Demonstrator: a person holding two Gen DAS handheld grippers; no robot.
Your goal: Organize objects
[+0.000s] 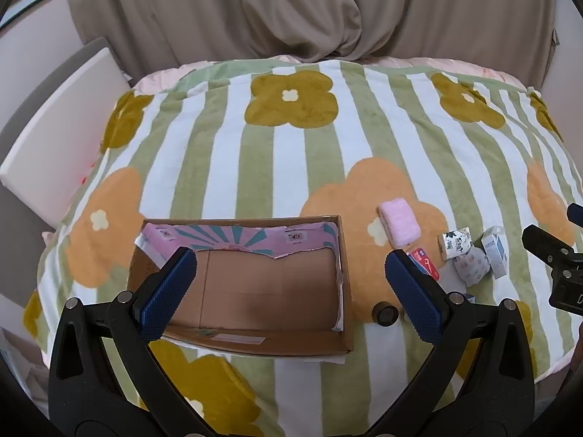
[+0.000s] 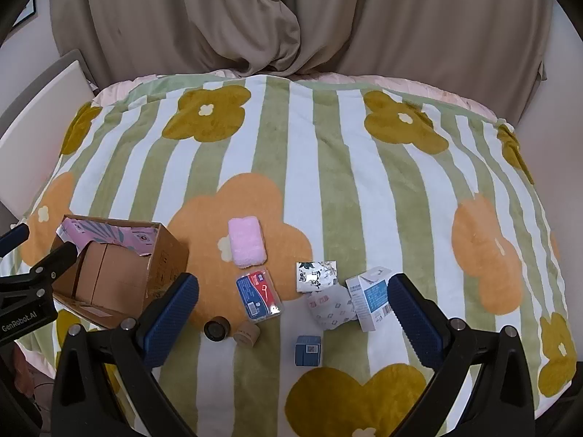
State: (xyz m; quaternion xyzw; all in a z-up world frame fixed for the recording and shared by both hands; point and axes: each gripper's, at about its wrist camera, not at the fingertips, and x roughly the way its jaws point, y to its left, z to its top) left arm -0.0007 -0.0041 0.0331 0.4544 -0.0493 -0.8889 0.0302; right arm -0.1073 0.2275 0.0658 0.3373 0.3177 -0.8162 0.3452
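An open cardboard box (image 1: 255,284) with a pink lining lies on the flowered blanket; it also shows in the right wrist view (image 2: 120,276). My left gripper (image 1: 291,287) is open and empty above the box. My right gripper (image 2: 293,318) is open and empty above loose items: a pink towel (image 2: 247,242), a floss pack (image 2: 259,293), a patterned tissue pack (image 2: 316,276), a white pouch (image 2: 333,307), a white-blue carton (image 2: 370,296), a small blue box (image 2: 308,350), a black cap (image 2: 216,329) and a tan cap (image 2: 247,333).
The blanket (image 2: 328,182) covers a bed. A beige curtain (image 2: 291,18) hangs behind it. A white board (image 1: 62,138) leans at the left. The left gripper's body (image 2: 29,291) shows at the left edge of the right wrist view.
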